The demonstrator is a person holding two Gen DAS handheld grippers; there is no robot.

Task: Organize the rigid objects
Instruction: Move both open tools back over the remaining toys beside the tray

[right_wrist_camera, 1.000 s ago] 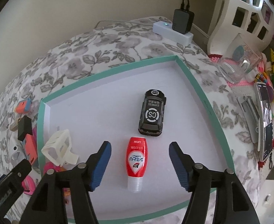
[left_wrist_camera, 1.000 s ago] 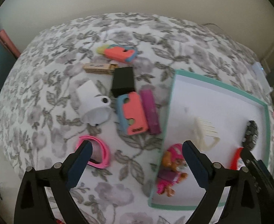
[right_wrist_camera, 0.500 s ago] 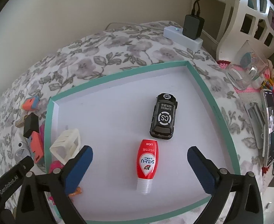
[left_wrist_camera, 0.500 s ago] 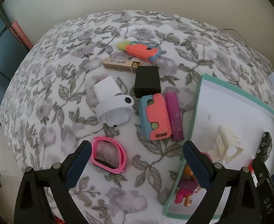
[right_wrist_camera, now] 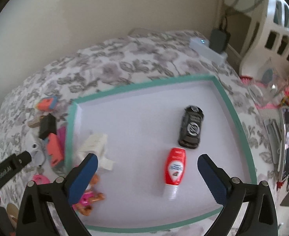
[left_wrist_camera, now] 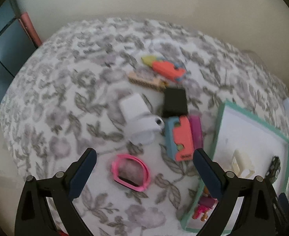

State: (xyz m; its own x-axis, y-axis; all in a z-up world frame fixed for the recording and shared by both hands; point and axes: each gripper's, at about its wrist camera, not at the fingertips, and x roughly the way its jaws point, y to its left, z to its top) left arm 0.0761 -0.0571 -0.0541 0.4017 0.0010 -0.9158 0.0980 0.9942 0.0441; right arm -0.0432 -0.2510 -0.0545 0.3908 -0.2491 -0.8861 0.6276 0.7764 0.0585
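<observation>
Left wrist view: the left gripper (left_wrist_camera: 143, 174) hangs wide open and empty over the pink ring (left_wrist_camera: 130, 174), which lies on the floral cloth (left_wrist_camera: 65, 102) left of the teal-rimmed tray (left_wrist_camera: 217, 129). It looks light and stiff, so I'd pinch across its rim. The picture is smeared (the far toys are hard to name).

Right wrist view: the right gripper (right_wrist_camera: 147, 176) gapes empty above the red bottle (right_wrist_camera: 175, 166) lying in the tray, near the black toy car (right_wrist_camera: 191, 126). The bottle probably handles slick; the pup figure (right_wrist_camera: 89, 198) is half hidden by a finger.
</observation>
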